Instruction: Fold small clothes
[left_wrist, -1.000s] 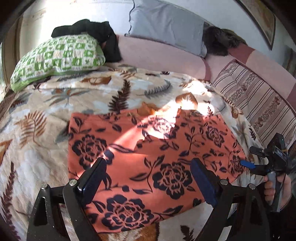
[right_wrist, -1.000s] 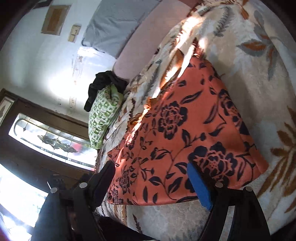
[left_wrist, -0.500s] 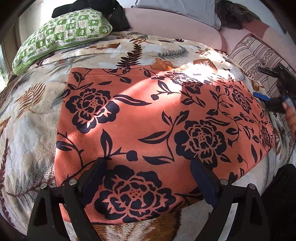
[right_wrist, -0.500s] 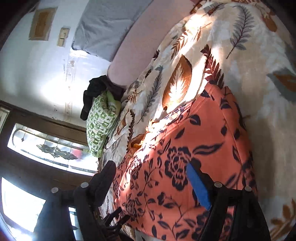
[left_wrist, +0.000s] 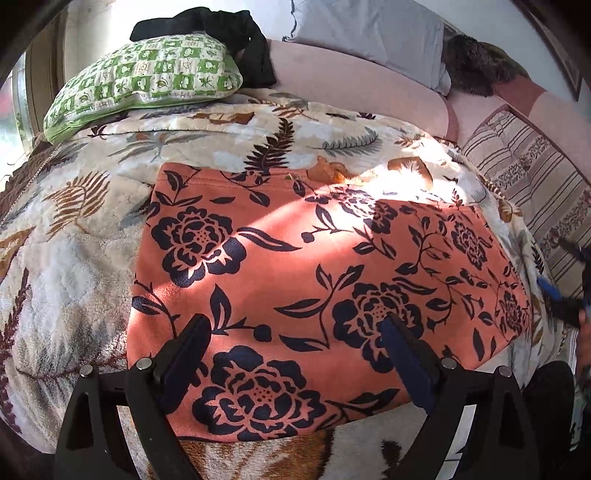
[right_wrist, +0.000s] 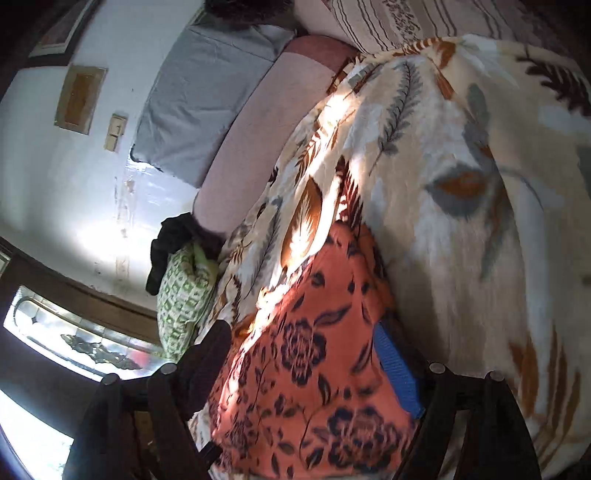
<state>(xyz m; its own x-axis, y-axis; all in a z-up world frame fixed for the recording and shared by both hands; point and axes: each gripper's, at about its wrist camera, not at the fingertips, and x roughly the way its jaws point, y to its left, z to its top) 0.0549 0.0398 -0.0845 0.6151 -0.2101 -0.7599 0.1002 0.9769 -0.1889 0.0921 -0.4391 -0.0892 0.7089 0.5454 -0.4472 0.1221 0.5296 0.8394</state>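
Hovering both grippers, left gripper (left_wrist: 291, 354) and right gripper (right_wrist: 303, 365), jaws spread and empty, over the orange cloth (left_wrist: 317, 273) lying flat mid-frame, you line up its edges for folding.

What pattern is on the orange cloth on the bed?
The flat orange cloth has big dark navy roses and leaves, clearest in the left wrist view.
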